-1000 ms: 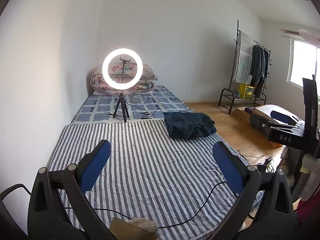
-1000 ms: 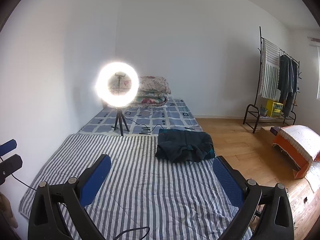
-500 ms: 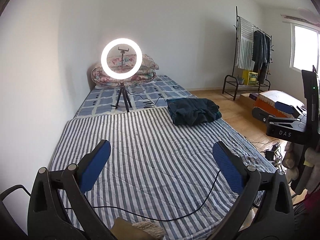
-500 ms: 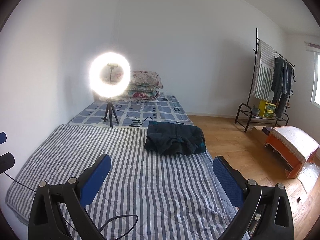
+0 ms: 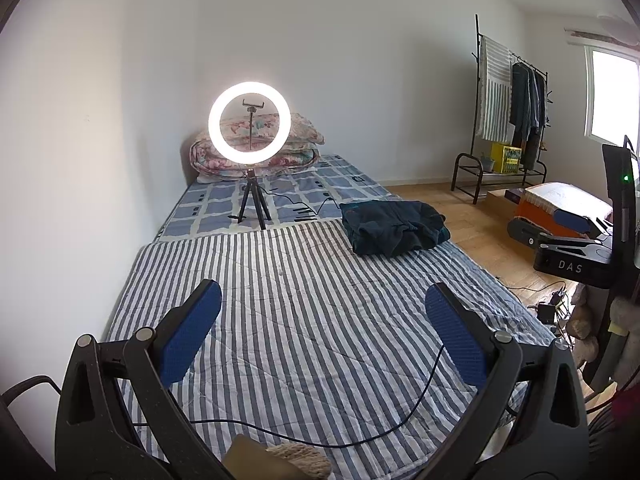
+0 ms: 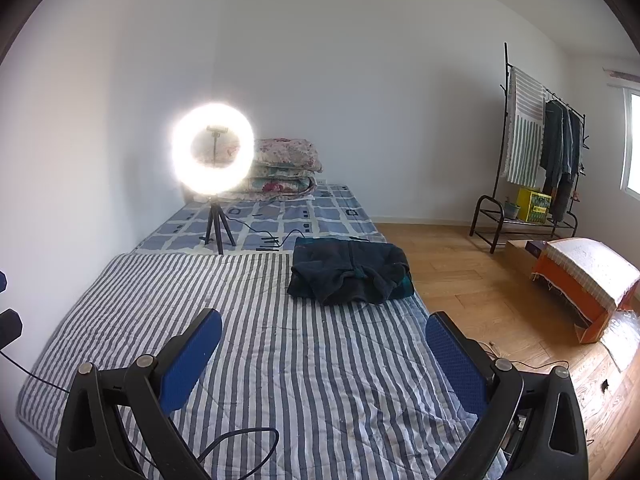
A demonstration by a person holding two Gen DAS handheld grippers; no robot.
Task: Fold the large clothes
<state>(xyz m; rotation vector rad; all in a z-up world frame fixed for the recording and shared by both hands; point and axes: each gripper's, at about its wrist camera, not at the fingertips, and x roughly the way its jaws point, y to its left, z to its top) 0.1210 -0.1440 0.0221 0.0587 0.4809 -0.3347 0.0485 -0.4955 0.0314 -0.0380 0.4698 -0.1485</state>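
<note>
A dark blue garment lies crumpled in a heap at the far right of the striped mattress; it also shows in the right wrist view. My left gripper is open and empty, held above the near part of the mattress, far from the garment. My right gripper is open and empty, also above the striped mattress, with the garment ahead and slightly right. The right gripper also shows at the right edge of the left wrist view.
A lit ring light on a tripod stands on the checked mattress behind, with folded quilts at the wall. Black cables lie on the near mattress. A clothes rack and an orange box stand on the wooden floor at right.
Both grippers have shifted their view over the second: the bed and garment sit differently in frame, and the right wrist view has drawn closer to the garment. Both stay open and empty.
</note>
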